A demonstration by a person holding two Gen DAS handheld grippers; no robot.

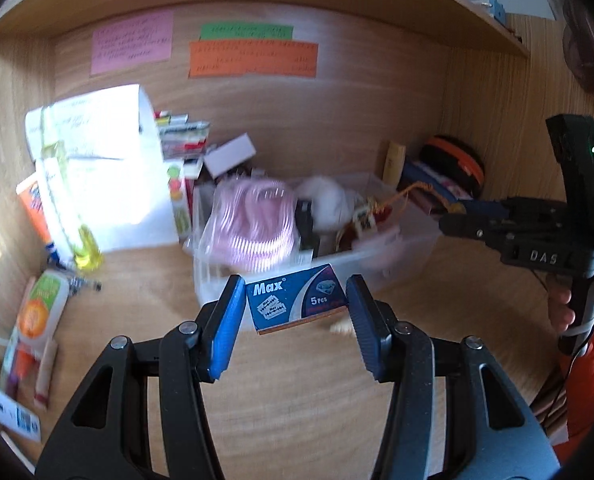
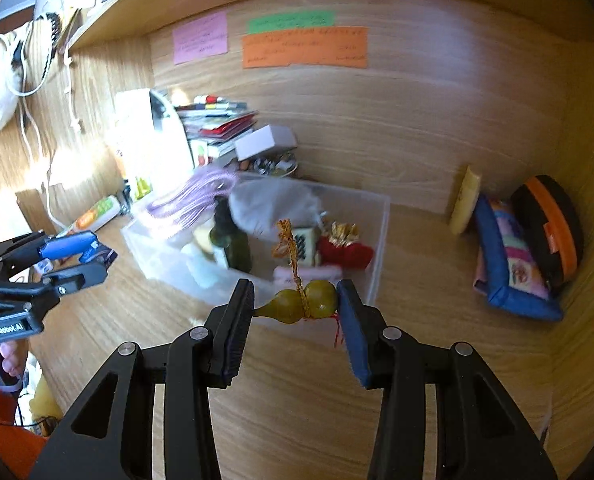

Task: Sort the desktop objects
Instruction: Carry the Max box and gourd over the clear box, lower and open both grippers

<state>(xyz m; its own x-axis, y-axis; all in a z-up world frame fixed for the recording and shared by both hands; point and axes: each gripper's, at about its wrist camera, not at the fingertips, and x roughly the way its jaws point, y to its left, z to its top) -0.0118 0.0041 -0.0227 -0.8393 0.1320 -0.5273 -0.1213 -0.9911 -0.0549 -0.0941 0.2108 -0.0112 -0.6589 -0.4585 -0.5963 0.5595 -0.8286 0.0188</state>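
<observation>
Two grippers are in view, each loaded. Left gripper [image 1: 295,304] clamps a blue blade box [image 1: 295,300] marked "Max" and "5 PCS" between its blue pads; the box sits flat across the jaws, clear of the desk [image 1: 297,400]. Right gripper [image 2: 295,306] clamps a small olive-green gourd charm [image 2: 303,302] end to end, narrow tip against the left pad, round base against the right pad. A braided golden cord [image 2: 291,248] rises from the gourd's waist and a red thread hangs below it.

Directly beyond both sets of fingertips stands a clear plastic bin [image 2: 377,248] on the desk, near the back wall. Contents visible: a pink ribbed item [image 1: 253,224] at the bin's left end, a white cloth bundle [image 1: 329,204], a dark green bottle [image 2: 229,236], a red pouch [image 2: 347,252] with gold trim. Details are blurred.

Books [image 2: 217,120] and a white carton [image 1: 97,168] stand at the desk's back left corner. A blue pouch [image 2: 509,260] and a black-and-orange case [image 2: 549,228] lean in the back right corner, with a yellow tube [image 2: 463,200] upright beside them. Pink, green and orange paper notes [image 1: 253,58] are fixed to the back wall. An orange sleeve [image 1: 593,360] shows at the right edge of the left wrist view.
</observation>
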